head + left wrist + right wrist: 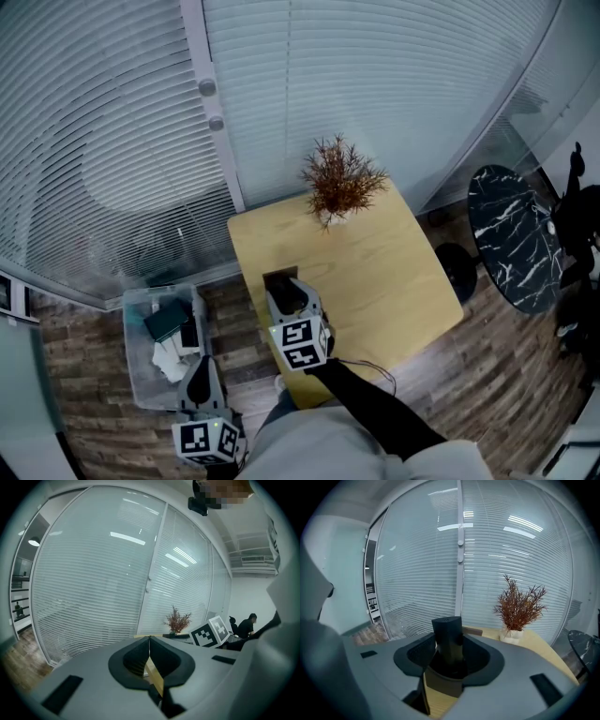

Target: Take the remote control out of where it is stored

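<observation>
Remote control, a black, bar-shaped plastic handset (448, 637), is sitting clamped in the right gripper (287, 296), whose jaws are standing wide apart and pressing on its two sides. Its long axis is running straight out along the jaws, so its free end is pointing away from the person toward the far edge of the pale yellow wooden tabletop (384, 272). It is hanging over the tabletop's left edge, nearer the near-left corner than the far one; whether it is touching the wood cannot be told. It is aiming roughly at the dried reddish-brown plant in a small white pot (339, 183), which is standing at the far edge. The left gripper (200, 373) is hovering well apart, down by the clear plastic bin (131, 352) on the plank floor beside the table, its jaws pressed together with nothing between them. Judging by this, the remote is already out of its storage, and the right hand alone is placed to lower it flat onto the tabletop.
</observation>
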A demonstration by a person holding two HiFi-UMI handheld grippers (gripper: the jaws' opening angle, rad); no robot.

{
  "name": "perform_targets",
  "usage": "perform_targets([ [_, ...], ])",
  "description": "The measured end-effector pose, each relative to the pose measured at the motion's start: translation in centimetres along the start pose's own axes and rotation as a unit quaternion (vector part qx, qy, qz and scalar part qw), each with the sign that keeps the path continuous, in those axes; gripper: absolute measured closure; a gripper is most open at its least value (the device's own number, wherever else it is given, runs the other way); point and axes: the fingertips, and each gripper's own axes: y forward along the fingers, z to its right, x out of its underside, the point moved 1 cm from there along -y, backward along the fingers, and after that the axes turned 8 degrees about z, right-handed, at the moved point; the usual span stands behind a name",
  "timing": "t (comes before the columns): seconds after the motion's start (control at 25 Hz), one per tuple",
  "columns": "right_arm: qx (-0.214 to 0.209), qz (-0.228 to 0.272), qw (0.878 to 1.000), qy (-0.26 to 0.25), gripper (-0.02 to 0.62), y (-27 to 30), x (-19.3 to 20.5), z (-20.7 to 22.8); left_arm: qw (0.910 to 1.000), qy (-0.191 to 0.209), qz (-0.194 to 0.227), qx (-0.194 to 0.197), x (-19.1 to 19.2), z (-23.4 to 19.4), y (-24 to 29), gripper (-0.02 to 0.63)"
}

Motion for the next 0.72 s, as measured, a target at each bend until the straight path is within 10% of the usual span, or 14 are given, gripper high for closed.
perform_targets([
  [0.72,-0.008,0.026,1.000,-0.004,0.414,-1.4,-1.6,0.1,0.9998,0.009,0.013,0.013,-0.6,1.4,-0.4,0.597],
])
